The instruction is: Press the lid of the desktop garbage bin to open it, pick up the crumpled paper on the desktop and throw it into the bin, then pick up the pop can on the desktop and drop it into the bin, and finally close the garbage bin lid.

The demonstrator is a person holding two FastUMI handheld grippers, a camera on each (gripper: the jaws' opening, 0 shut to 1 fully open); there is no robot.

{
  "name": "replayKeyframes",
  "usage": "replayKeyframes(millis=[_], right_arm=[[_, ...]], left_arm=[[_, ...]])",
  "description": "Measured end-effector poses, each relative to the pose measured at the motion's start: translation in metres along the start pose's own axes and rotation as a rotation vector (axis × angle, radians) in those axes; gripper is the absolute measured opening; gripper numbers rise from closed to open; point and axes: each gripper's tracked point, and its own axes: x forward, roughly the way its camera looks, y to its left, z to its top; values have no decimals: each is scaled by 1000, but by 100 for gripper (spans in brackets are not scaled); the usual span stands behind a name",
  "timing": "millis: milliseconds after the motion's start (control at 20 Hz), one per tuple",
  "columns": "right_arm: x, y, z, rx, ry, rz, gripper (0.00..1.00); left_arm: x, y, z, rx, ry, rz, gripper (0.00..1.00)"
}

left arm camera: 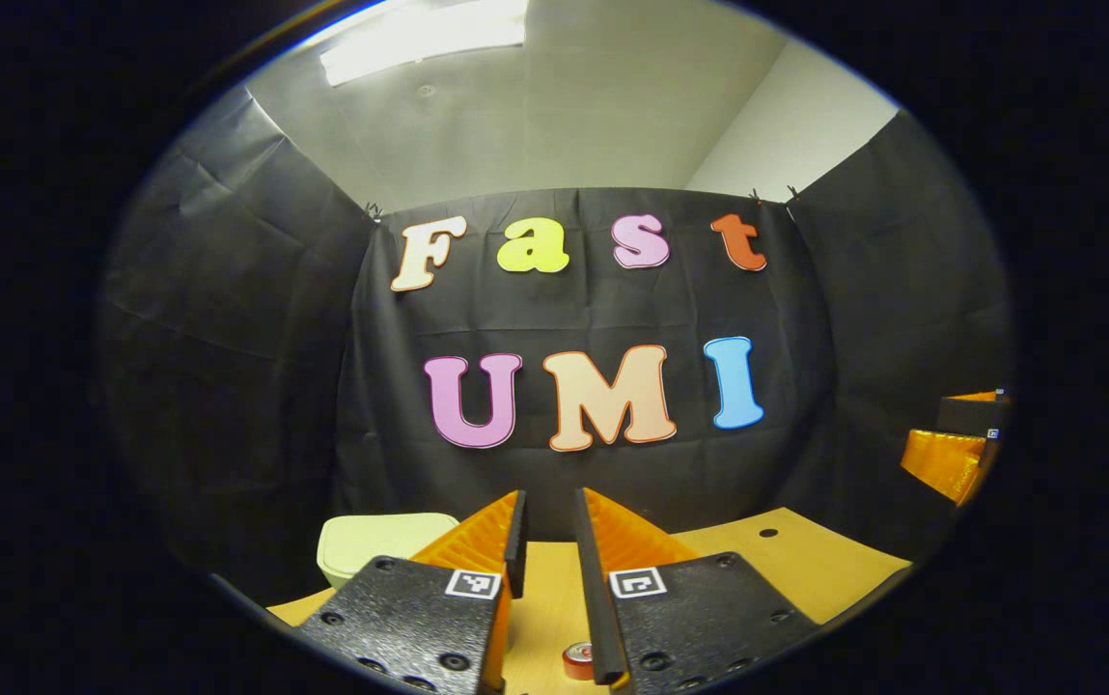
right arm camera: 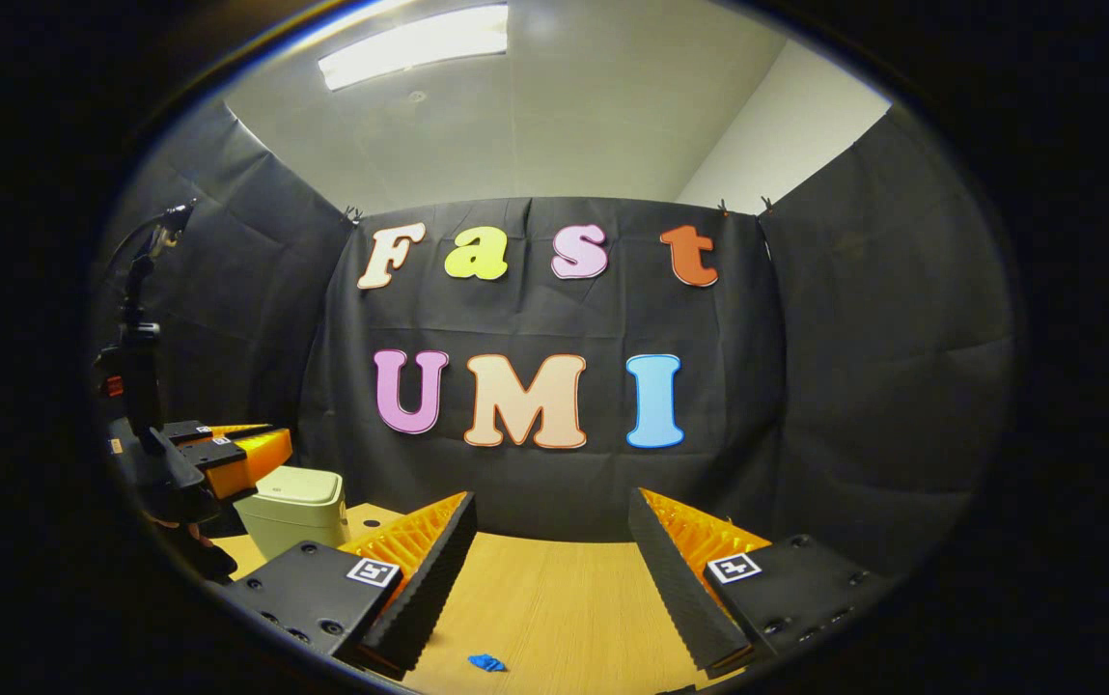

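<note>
Both of my grippers are up off the tabletop (right arm camera: 554, 589), nothing in either. Left gripper (left arm camera: 548, 541): jaws nearly closed, thin gap, empty. Right gripper (right arm camera: 548, 569): jaws spread wide, empty.

Bin (right arm camera: 295, 506) sits at the back left of the tabletop, lid down and looks closed, so step one is probably still ahead. In the right gripper view my left gripper hangs just beside and above it. In the left gripper view the bin (left arm camera: 380, 552) is low left, partly behind my own finger.

Risks:
- Bin looks light. An off-centre or angled push on the lid could slide or tip it rather than pop the latch.
- Red round thing (left arm camera: 578, 660) under my left jaws is probably the pop can; mostly hidden, so I could knock it blind.
- Small blue scrap (right arm camera: 487, 662) near the front edge; can't tell whether that's the crumpled paper. Wrong target possible.
</note>
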Motion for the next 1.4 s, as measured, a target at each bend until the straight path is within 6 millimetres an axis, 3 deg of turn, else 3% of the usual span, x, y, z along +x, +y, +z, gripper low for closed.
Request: replayKeyframes(millis=[50,200,550,600,650,850,1050,1100,1150,1300,1400], right_arm=[[2,0,-2,3,3,-3,99],[6,5,-13,31,25,-5,99],[15,10,-30,19,65,-29,99],[16,11,-34,16,71,-35,99],[17,12,-38,15,83,-37,99],[21,16,-53,-12,130,-44,99],[25,26,-70,-3,169,-30,99],[25,27,-72,-5,176,-28,99],[25,28,-74,-12,179,-29,99],[26,24,-83,-34,205,-37,100],[25,24,-87,-31,219,-35,100]], left_arm=[[2,6,-2,1,4,16,16],[10,32,-17,3,31,73,1],[41,103,-53,8,101,194,0],[45,113,-60,7,113,214,5],[49,124,-66,10,123,233,0],[66,158,-109,-18,209,300,0],[76,172,-148,-91,289,319,0],[77,175,-157,-98,310,323,5],[76,176,-165,-104,332,327,0],[82,174,-159,-68,297,309,1],[81,174,-168,-48,291,305,2]])
